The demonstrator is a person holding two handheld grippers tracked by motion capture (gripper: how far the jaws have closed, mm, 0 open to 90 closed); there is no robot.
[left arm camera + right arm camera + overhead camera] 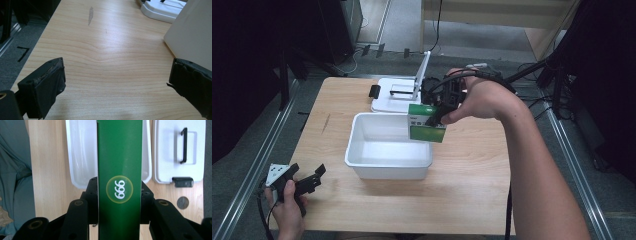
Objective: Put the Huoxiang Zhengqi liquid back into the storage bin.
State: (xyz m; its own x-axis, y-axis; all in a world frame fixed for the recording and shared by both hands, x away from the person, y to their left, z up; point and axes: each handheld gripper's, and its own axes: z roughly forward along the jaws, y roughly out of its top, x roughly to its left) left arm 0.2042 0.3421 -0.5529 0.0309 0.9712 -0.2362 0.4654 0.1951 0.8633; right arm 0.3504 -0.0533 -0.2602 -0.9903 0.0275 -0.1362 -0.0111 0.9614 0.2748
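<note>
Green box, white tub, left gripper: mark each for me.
green box (pixel 120 157), right gripper view, its green face.
white tub (pixel 362 167), high view, near wall.
left gripper (pixel 307 180), high view, between its fingertips.

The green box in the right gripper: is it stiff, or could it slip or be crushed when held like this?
The green box probably is stiff cardboard: its edges stay straight where the right gripper clamps its sides. It seems light, since one hand holds it above the white tub. Its glossy face may be somewhat slippery.
</note>
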